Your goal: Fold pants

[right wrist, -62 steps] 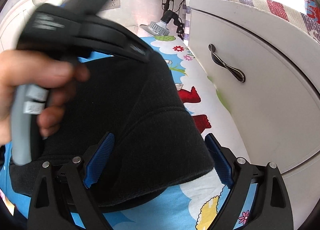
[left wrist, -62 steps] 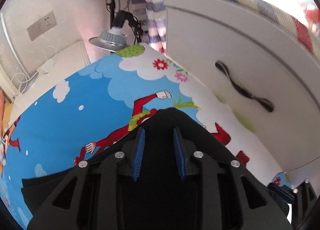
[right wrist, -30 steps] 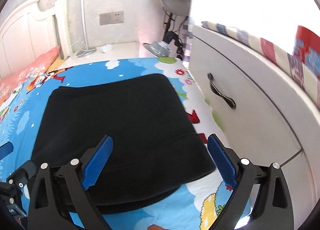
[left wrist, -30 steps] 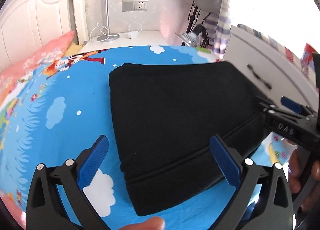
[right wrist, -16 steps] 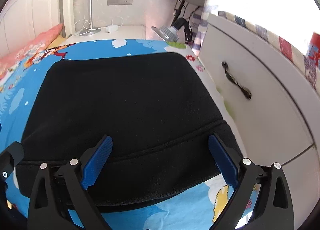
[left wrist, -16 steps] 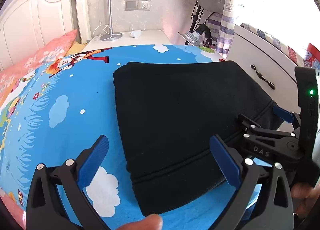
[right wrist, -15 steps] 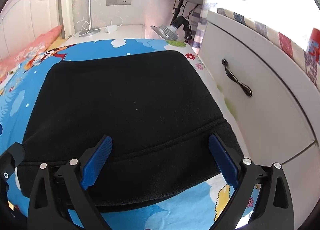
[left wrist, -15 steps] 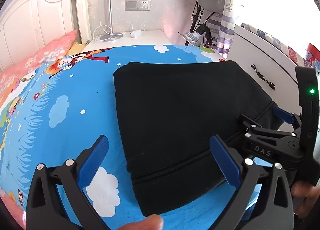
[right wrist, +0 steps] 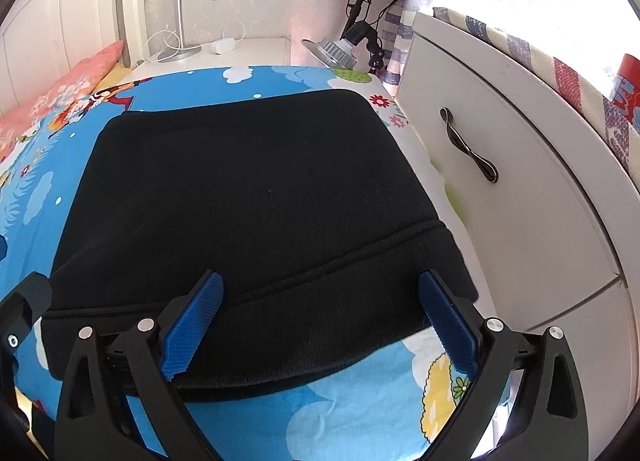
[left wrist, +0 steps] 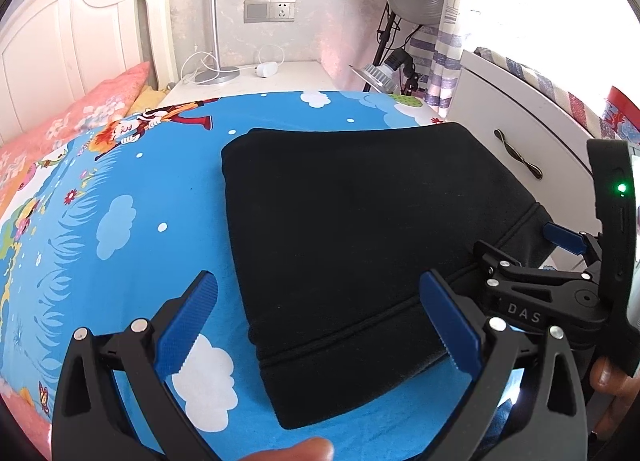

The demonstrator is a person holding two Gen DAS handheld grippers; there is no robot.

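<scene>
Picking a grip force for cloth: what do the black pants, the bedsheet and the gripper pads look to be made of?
Pants: thick matte knit, probably fleece; fuzzy surface, stitched band near the front edge. Bedsheet: thin smooth printed fabric, likely cotton or polyester; cartoon print, low sheen. Pads on the left gripper and right gripper: blue, ridged, perhaps rubber or plastic; toothed edges.

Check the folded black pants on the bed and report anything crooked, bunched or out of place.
Nothing stands out. The black pants lie flat as one compact fold on the blue cartoon sheet, edges fairly even, no loose leg. Both grippers are open and clear.
</scene>
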